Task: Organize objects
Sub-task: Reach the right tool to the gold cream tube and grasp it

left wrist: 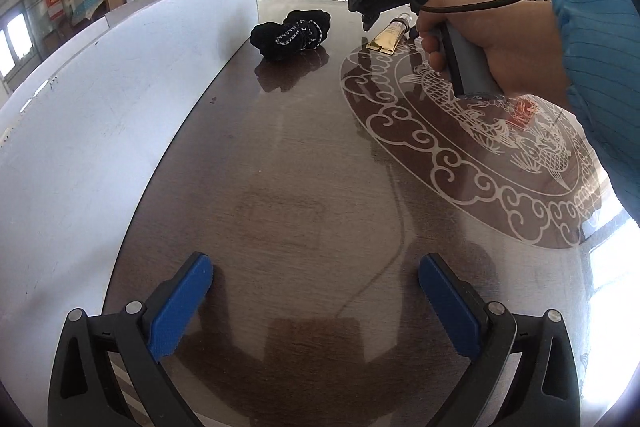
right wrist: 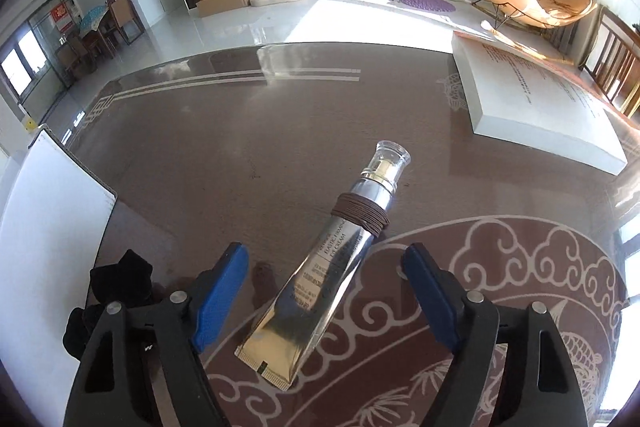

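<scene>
Tube [right wrist: 320, 267] of cream lies flat on the dark glossy counter [right wrist: 224, 163], between the blue fingers [right wrist: 218, 293] of the right gripper [right wrist: 326, 293] but not touched by them. It is a slim metallic tube, silver along the body and gold at the crimped flat end, which points toward the camera. Small printed text runs along its side. Its neck is chrome and the cap is clear plastic – the cap points away and a little to the right. A thin brown hair band [right wrist: 362, 217] is wound several times around the tube just below the neck. The crimped end rests over the white cloud pattern [right wrist: 520, 267] drawn on the counter. The fingers stand apart, with free space on both sides of the tube, so nothing is gripped.

In the left wrist view the same tube appears small and golden, far off, just under the right gripper, which a hand [left wrist: 492, 39] in a blue sleeve [left wrist: 592, 67] holds. The left gripper [left wrist: 316, 303] has its fingers wide apart over bare counter – nothing is between them. A black bundle of cloth [left wrist: 290, 35] with a white stitched line lies near a white board [left wrist: 120, 87] standing along the left edge. A large white book [right wrist: 536, 99] lies at the far right of the counter.
</scene>
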A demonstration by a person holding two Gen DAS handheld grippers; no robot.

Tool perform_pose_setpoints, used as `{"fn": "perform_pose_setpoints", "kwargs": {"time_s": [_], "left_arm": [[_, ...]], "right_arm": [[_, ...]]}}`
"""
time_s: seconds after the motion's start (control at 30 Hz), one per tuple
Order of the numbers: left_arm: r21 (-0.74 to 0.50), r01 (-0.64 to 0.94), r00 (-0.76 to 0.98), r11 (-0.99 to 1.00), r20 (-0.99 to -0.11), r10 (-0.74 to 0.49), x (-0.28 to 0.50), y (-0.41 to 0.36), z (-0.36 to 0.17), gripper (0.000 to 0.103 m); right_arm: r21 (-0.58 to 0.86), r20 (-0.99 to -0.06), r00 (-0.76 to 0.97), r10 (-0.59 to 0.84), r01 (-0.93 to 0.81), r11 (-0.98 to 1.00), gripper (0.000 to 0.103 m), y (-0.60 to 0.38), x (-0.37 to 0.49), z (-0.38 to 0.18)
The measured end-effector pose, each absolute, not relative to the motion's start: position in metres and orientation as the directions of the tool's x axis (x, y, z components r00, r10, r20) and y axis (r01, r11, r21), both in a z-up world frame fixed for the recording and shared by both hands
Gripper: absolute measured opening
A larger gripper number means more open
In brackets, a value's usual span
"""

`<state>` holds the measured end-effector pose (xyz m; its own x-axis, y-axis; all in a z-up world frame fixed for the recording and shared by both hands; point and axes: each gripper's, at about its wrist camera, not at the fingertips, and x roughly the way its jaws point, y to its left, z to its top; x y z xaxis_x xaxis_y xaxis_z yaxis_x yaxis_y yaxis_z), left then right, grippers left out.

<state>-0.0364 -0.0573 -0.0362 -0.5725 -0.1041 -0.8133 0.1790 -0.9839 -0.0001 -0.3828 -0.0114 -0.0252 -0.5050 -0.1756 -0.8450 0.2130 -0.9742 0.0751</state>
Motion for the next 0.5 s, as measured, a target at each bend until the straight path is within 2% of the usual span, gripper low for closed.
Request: {"fn": "perform_pose_setpoints", "kwargs": {"time_s": [0.03, 0.1, 0.3, 0.5], "left_arm": [[0.0, 0.179, -0.572, -0.984, -0.813, -0.104, -0.037, -0.057, -0.036, 0.103], [0.0, 0.18, -0.572, -0.984, -0.814, -0.104, -0.037, -0.058, -0.036, 0.103], [-0.001, 0.18, -0.572, -0.984, -0.813, -0.104, -0.037, -0.057, -0.036, 0.103], [-0.001, 0.18, -0.572, -0.984, -0.813, -0.104, -0.037, -0.058, -0.036, 0.103]], "right_arm": [[0.04, -0.841, -0.517, -0.157, 0.229, -0.973, 0.034, -0.015, -0.38, -0.024], [0.016, -0.838, -0.521, -0.161, 0.271, -0.962, 0.027, -0.018, -0.37, -0.024], [-0.058, -0.819, -0.547, -0.174, 0.38, -0.923, 0.027, 0.019, -0.295, -0.022], [-0.105, -0.806, -0.569, -0.164, 0.409, -0.906, 0.027, 0.094, -0.189, -0.023]]}}
